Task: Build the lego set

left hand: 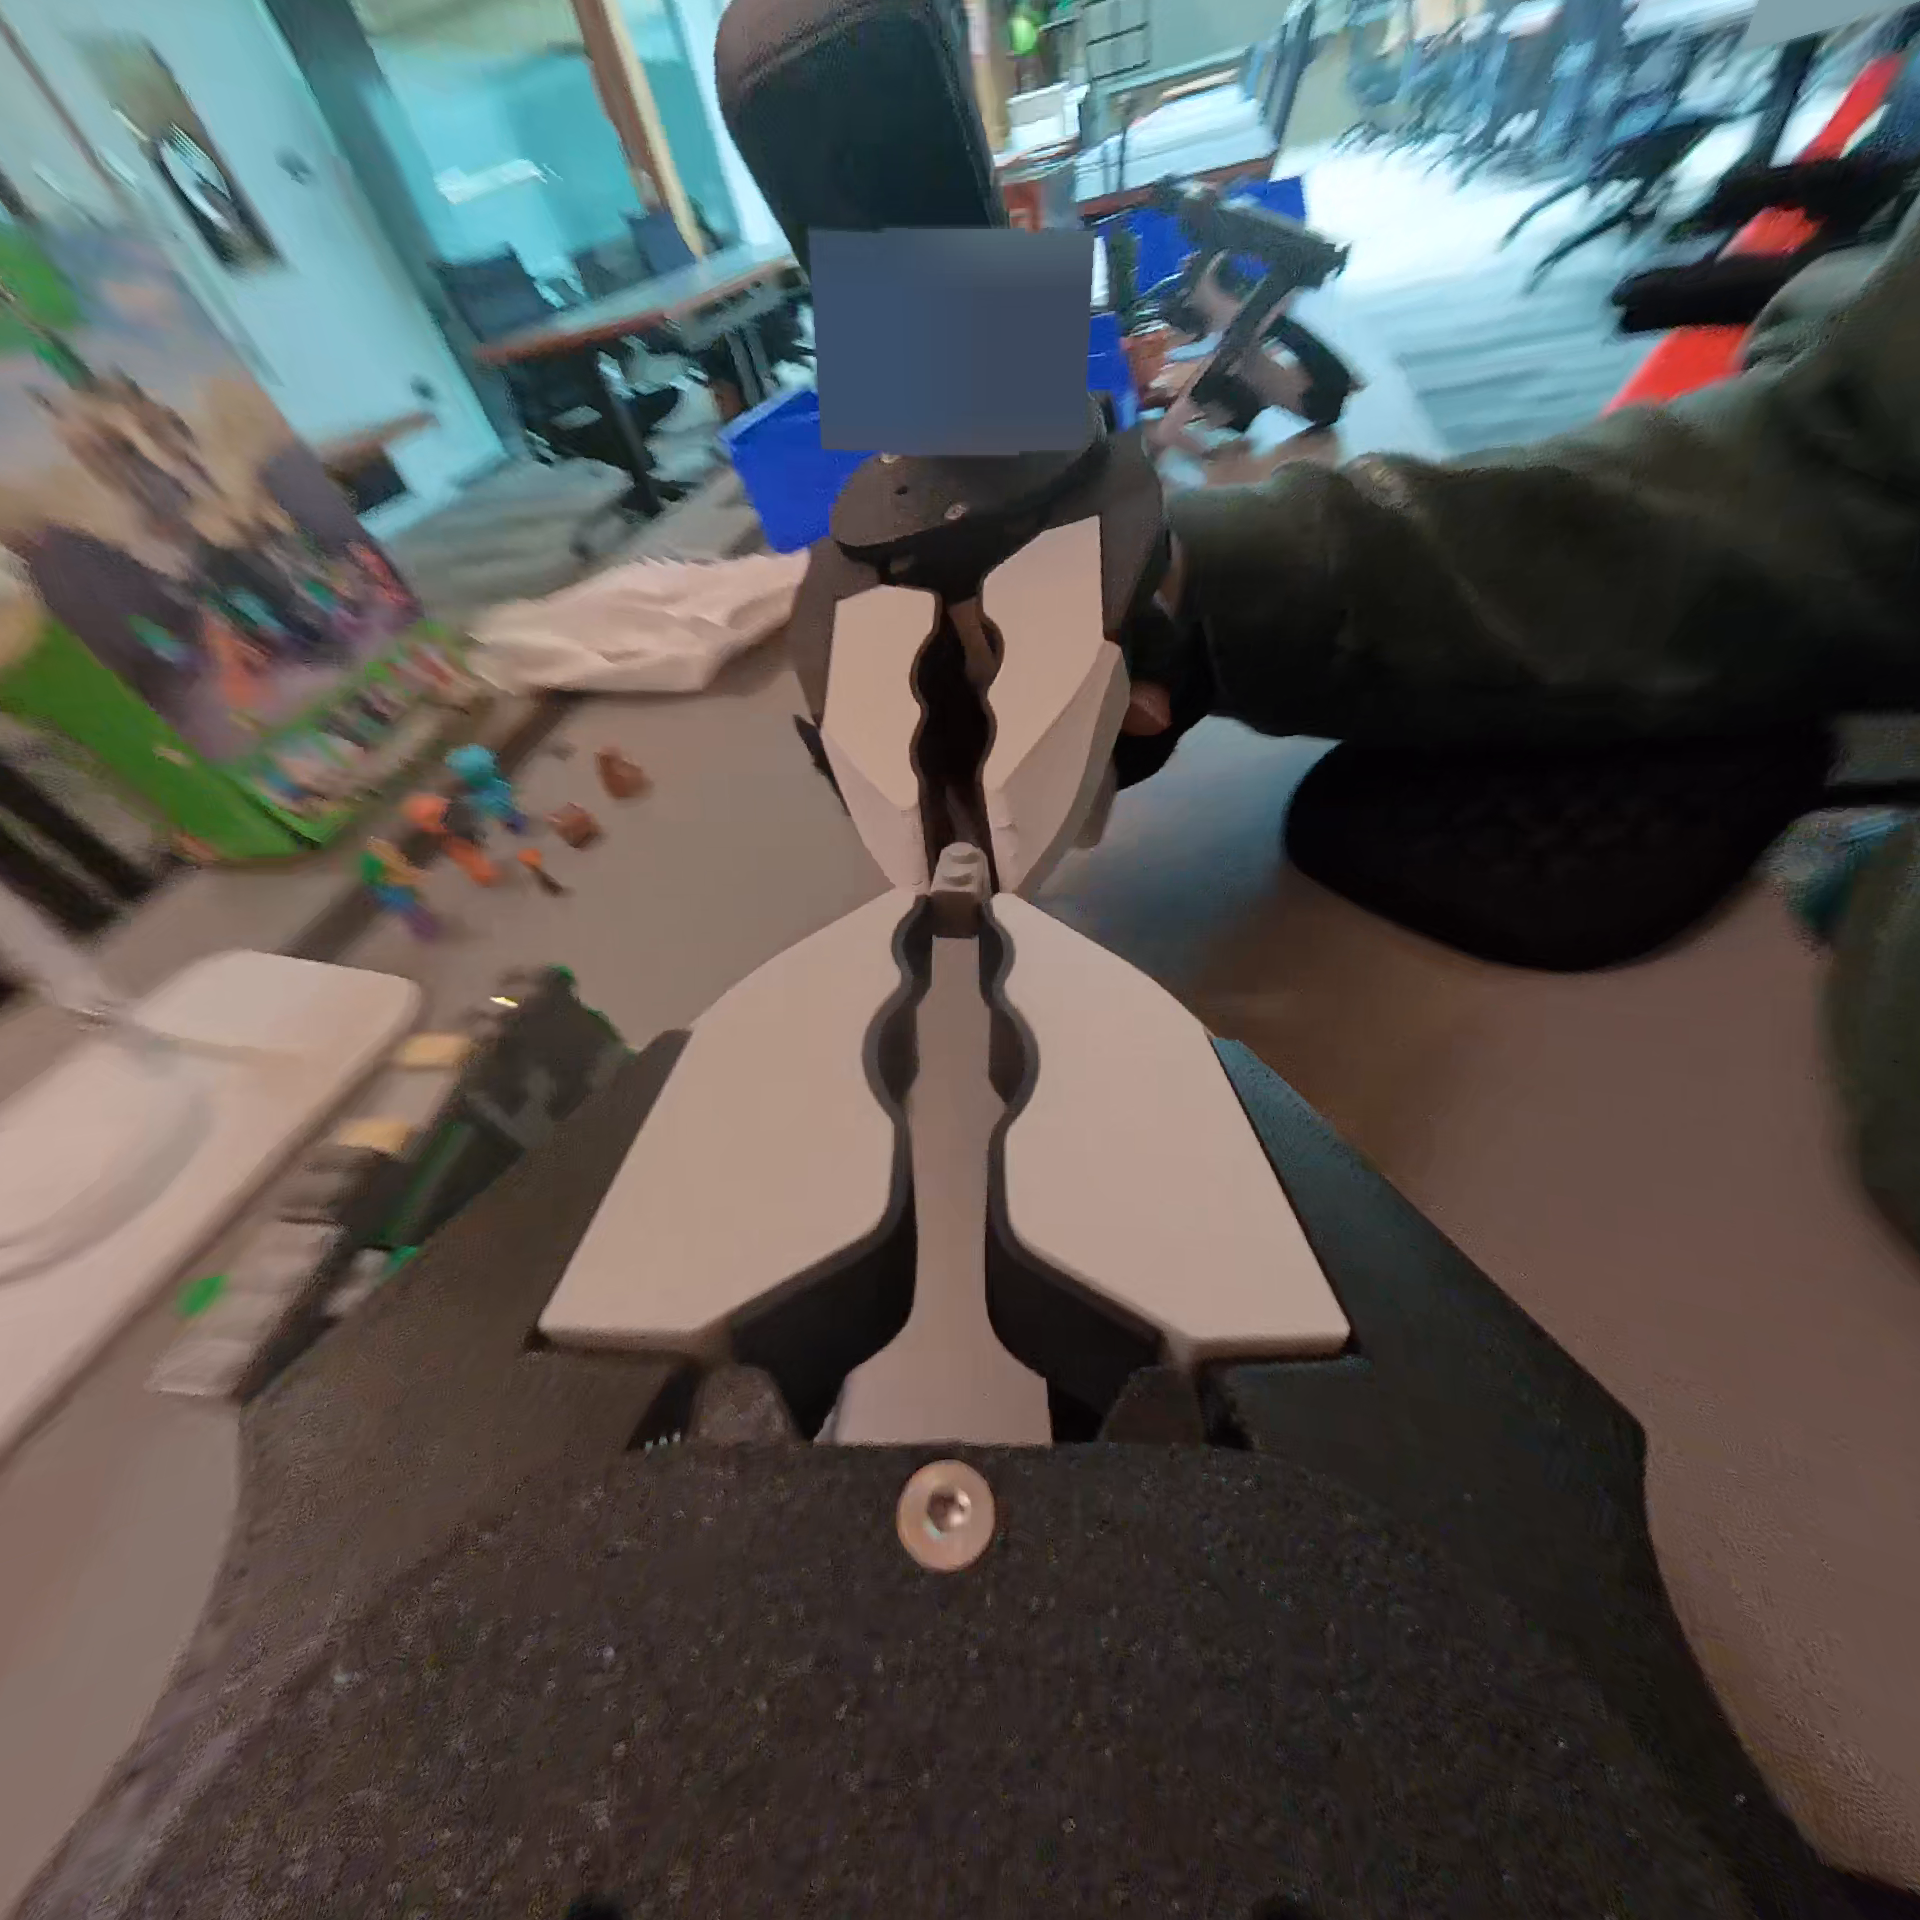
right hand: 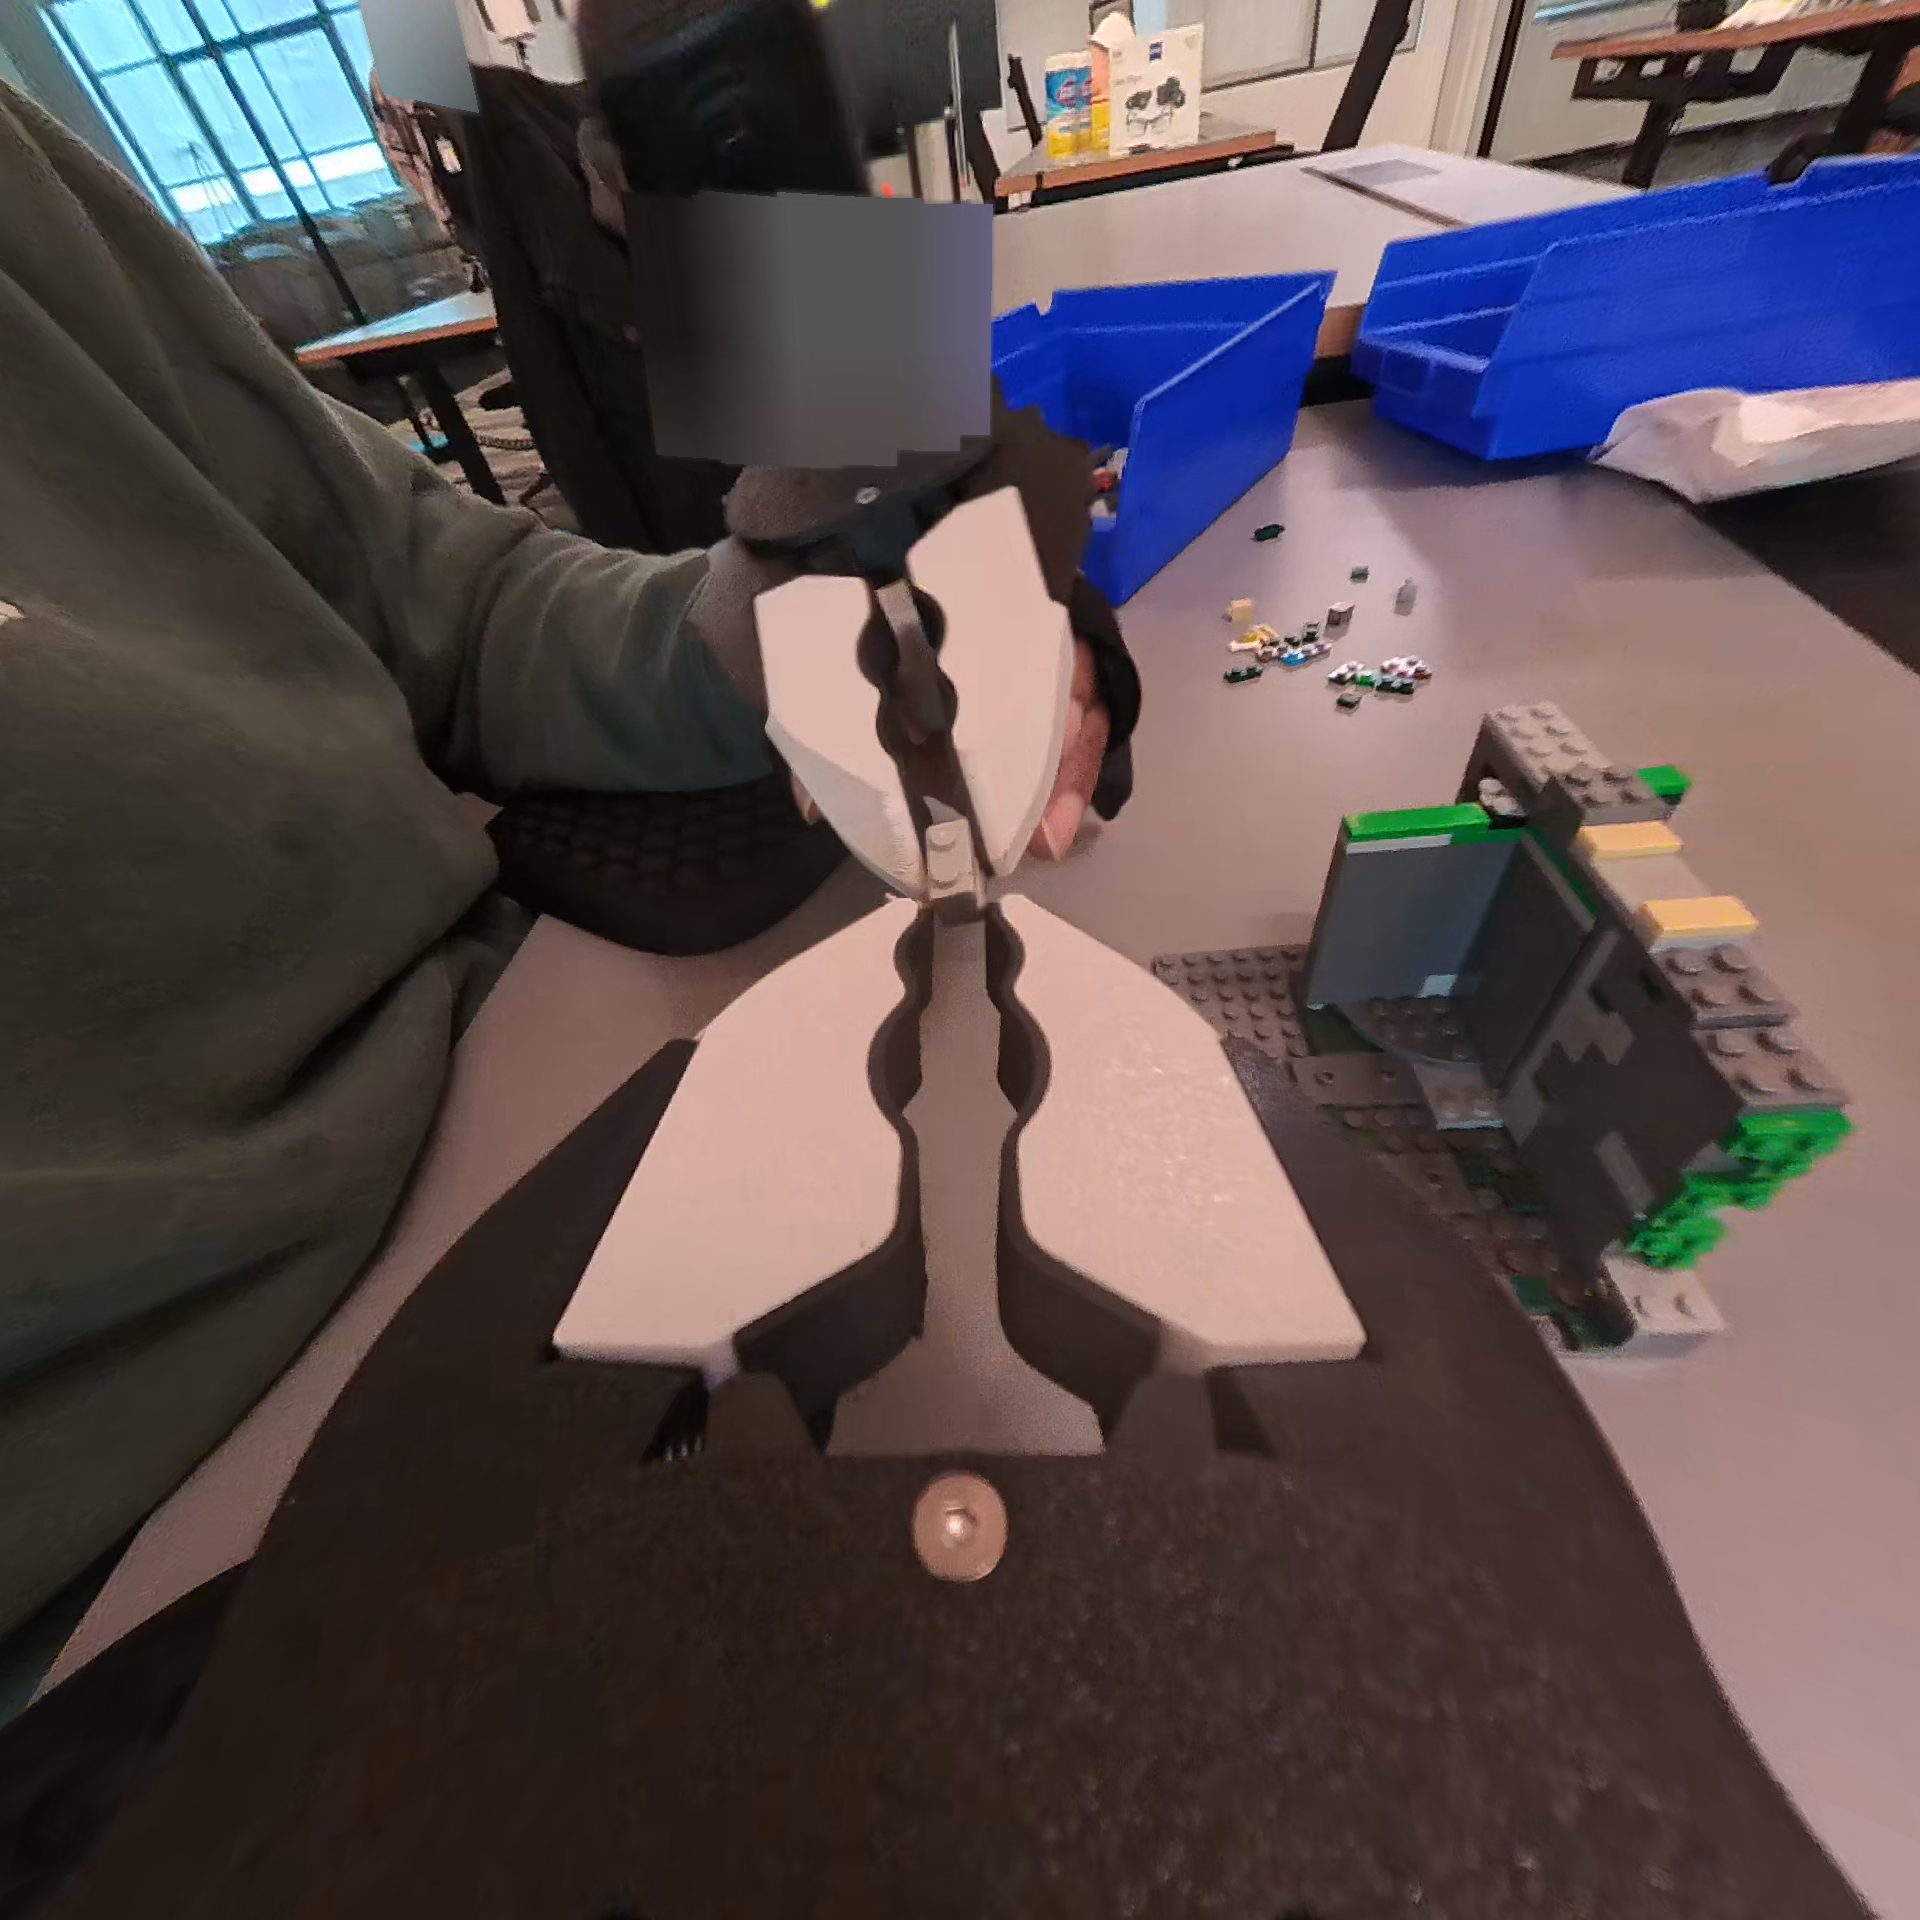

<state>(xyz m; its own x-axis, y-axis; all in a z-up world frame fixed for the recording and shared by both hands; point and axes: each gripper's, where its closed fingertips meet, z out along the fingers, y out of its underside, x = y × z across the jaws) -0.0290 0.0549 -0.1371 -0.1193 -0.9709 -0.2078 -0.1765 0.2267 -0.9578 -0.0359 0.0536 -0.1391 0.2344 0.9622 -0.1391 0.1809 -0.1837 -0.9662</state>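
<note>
A small grey lego piece (left hand: pixel 957 889) (right hand: pixel 952 864) sits held above the grey table (right hand: pixel 1558 582), its long axis running from one gripper toward the other, one stud showing on its upper side. The left gripper (left hand: pixel 956 914) and the right gripper (right hand: pixel 954 906) meet tip to tip, each pinched shut on an end of it. To the right stands the grey-and-green lego build (right hand: pixel 1558 1039), with loose bricks (right hand: pixel 1320 655) farther off.
</note>
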